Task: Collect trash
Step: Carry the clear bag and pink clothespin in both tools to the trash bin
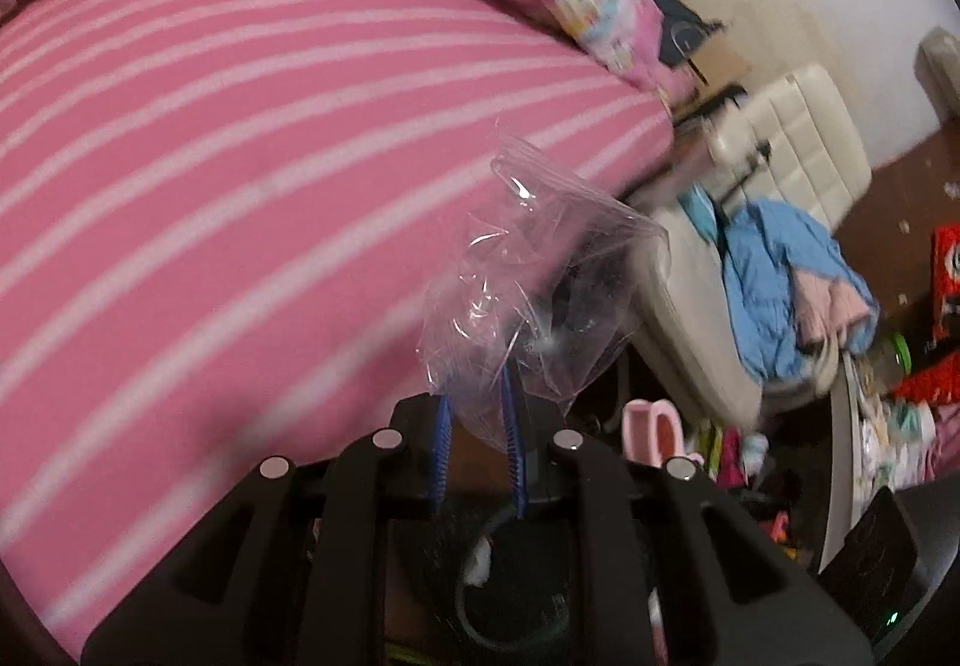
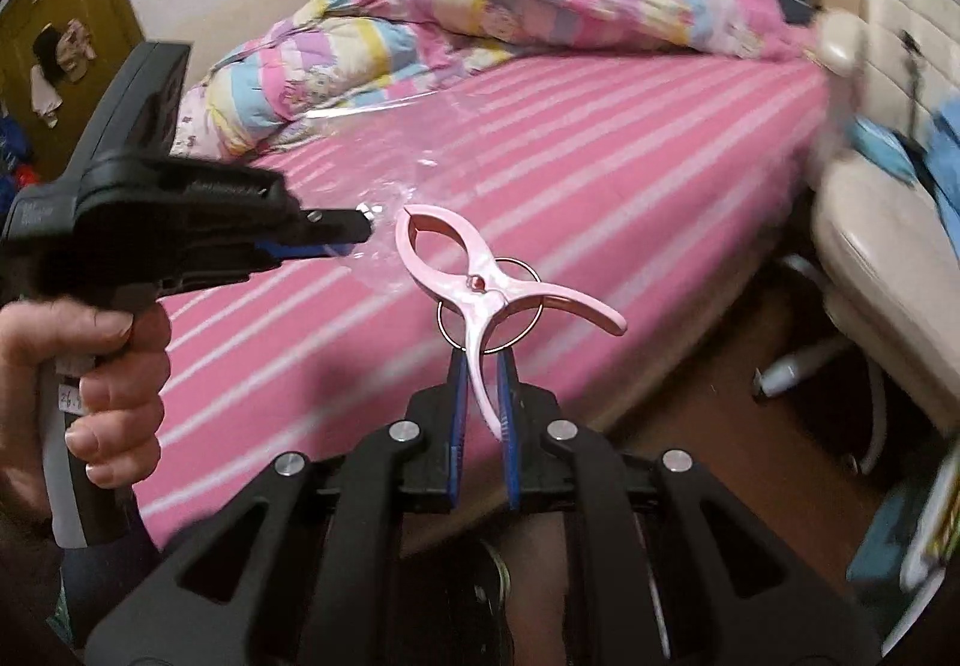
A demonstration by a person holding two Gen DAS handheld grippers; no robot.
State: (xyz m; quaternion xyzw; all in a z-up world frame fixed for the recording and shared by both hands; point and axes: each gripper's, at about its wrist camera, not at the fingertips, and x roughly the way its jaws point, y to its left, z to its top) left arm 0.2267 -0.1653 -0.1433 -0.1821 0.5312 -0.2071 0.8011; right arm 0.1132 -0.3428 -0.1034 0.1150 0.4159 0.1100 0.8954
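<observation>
My left gripper (image 1: 477,402) is shut on a crumpled clear plastic bag (image 1: 540,276) and holds it in the air over the right edge of the pink striped bed (image 1: 240,156). The same bag (image 2: 396,192) shows faintly in the right wrist view, in front of the left gripper (image 2: 354,240), which comes in from the left. My right gripper (image 2: 480,366) is shut on one handle of a large pink plastic clothes clip (image 2: 480,288) with a metal ring spring, held above the bed's near edge.
A rumpled pastel quilt (image 2: 480,18) lies along the head of the bed. A cream padded chair (image 1: 792,150) with blue clothes (image 1: 774,276) stands to the right. Toys and clutter (image 1: 750,444) cover the brown floor beside it.
</observation>
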